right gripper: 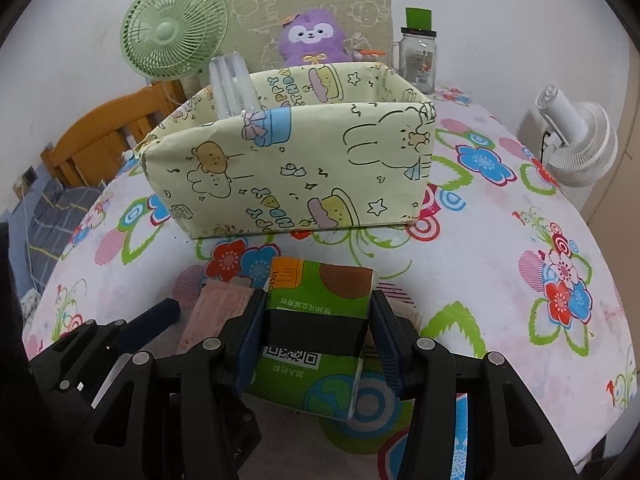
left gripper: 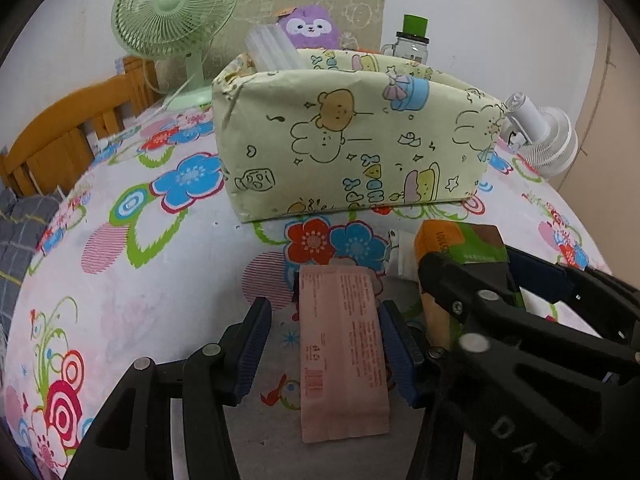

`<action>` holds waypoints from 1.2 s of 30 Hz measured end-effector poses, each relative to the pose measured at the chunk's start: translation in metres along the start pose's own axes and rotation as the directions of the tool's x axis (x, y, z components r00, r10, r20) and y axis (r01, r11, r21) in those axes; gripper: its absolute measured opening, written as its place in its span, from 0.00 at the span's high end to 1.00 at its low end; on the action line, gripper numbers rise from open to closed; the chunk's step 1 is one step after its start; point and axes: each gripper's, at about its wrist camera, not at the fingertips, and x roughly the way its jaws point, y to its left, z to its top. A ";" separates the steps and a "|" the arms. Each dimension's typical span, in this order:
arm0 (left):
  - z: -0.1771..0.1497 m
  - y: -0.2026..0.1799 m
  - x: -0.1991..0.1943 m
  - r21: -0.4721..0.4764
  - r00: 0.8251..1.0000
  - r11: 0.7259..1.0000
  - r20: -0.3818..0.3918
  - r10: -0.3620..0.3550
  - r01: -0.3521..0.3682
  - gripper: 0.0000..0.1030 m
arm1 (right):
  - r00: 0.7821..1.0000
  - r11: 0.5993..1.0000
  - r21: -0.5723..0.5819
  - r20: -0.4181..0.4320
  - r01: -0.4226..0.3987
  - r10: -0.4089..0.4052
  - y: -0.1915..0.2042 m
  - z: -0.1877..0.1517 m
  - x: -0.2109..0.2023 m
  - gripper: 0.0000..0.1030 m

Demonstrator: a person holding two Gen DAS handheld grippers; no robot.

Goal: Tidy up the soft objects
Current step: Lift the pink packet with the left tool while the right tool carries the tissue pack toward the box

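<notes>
A pink flat pouch (left gripper: 342, 344) lies on the flowered tablecloth between the fingers of my left gripper (left gripper: 324, 352), whose jaws stand open, the right pad near the pouch's edge. The pouch also shows in the right wrist view (right gripper: 218, 308). My right gripper (right gripper: 318, 336) is shut on a green and orange tissue pack (right gripper: 320, 292), held just above the cloth; the pack shows at the right in the left wrist view (left gripper: 460, 244). A pale green cartoon-print box (left gripper: 352, 136) (right gripper: 288, 168) stands open-topped behind both, with a clear plastic packet (right gripper: 232, 84) leaning inside.
A purple plush toy (right gripper: 312, 38) sits behind the box, with a glass jar with green lid (right gripper: 418, 54) to its right. A green desk fan (right gripper: 174, 28) stands back left, a white fan (right gripper: 580, 136) at the right edge. A wooden chair (left gripper: 60, 132) is on the left.
</notes>
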 end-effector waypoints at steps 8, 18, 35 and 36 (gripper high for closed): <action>0.002 -0.001 0.002 -0.007 1.000 1.000 0.002 0.003 -0.003 0.48 | 1.000 1.000 0.025 -0.009 -0.016 0.016 -0.003 -0.003 0.004 0.48; 0.001 -0.006 -0.003 0.011 0.999 0.999 0.007 0.053 -0.053 0.61 | 0.997 0.994 0.067 0.007 -0.081 0.081 -0.010 -0.004 0.001 0.48; 0.020 0.000 -0.053 -0.023 0.988 0.992 0.083 0.128 -0.126 0.61 | 0.992 0.996 0.000 0.086 -0.092 0.092 0.007 0.014 -0.041 0.48; 0.022 0.000 -0.056 -0.023 0.987 0.992 0.091 0.129 -0.128 0.61 | 0.992 0.996 -0.005 0.091 -0.084 0.084 0.008 0.016 -0.044 0.48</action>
